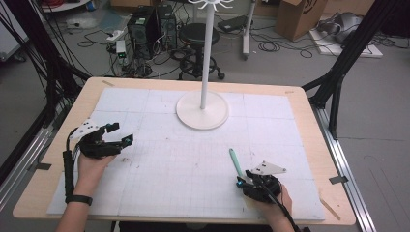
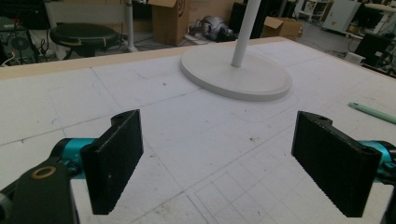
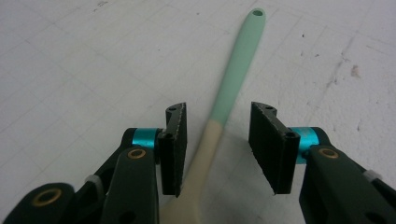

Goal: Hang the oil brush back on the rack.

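Right gripper (image 3: 217,140) low over the mat (image 1: 159,169), jaws narrowed around the spatula (image 3: 233,79) handle, not yet pressing. Mint-green handle, cream lower part, flat on the mat. Left gripper (image 2: 219,158) resting level, jaws wide, empty.

We see a spatula (image 3: 232,77) with a mint-green handle fading to cream. Beside it, each hand-held gripper (image 3: 218,144) is black with teal rings. Beyond the spatula stands a white stand (image 1: 202,109) on a white gridded mat (image 1: 159,164) over the pale wooden counter (image 1: 309,121).
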`<state>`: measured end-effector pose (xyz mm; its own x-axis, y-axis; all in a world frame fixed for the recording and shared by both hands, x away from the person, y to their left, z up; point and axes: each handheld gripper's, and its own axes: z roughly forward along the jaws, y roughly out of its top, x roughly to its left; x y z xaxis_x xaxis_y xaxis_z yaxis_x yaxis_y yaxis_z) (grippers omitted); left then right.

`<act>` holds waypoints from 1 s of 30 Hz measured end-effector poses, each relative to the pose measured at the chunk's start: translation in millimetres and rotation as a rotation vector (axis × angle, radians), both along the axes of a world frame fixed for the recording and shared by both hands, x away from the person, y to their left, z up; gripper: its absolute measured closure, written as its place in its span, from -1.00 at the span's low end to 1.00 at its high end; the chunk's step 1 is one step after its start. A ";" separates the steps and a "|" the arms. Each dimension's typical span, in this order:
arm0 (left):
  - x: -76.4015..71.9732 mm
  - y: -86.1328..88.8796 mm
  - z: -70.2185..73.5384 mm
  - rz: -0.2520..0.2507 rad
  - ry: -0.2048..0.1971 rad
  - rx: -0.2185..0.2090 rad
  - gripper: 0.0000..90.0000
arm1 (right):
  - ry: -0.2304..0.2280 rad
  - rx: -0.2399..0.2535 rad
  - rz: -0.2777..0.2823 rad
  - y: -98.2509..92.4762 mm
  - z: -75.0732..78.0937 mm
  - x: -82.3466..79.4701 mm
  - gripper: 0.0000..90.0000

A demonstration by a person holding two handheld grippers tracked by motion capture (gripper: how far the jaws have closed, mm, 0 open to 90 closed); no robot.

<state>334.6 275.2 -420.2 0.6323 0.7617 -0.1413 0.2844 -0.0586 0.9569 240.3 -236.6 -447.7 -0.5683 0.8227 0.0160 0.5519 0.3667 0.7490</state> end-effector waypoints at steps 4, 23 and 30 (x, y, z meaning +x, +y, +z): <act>0.2 -0.1 -0.2 -0.001 0.004 0.003 -0.62 | 0.003 0.005 -0.016 1.4 -0.1 -0.5 0.49; -1.2 -1.7 0.3 0.001 0.006 0.017 -0.61 | 0.069 0.012 -0.032 2.3 5.0 4.1 0.83; -2.2 -1.4 0.8 0.001 0.008 0.018 -0.61 | 0.069 0.016 0.000 -2.0 6.9 8.2 0.84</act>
<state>332.4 273.8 -419.4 0.6304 0.7648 -0.1327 0.2920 -0.0753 0.9534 248.5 -238.7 -440.8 -0.5657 0.8218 0.0682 0.6025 0.3553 0.7147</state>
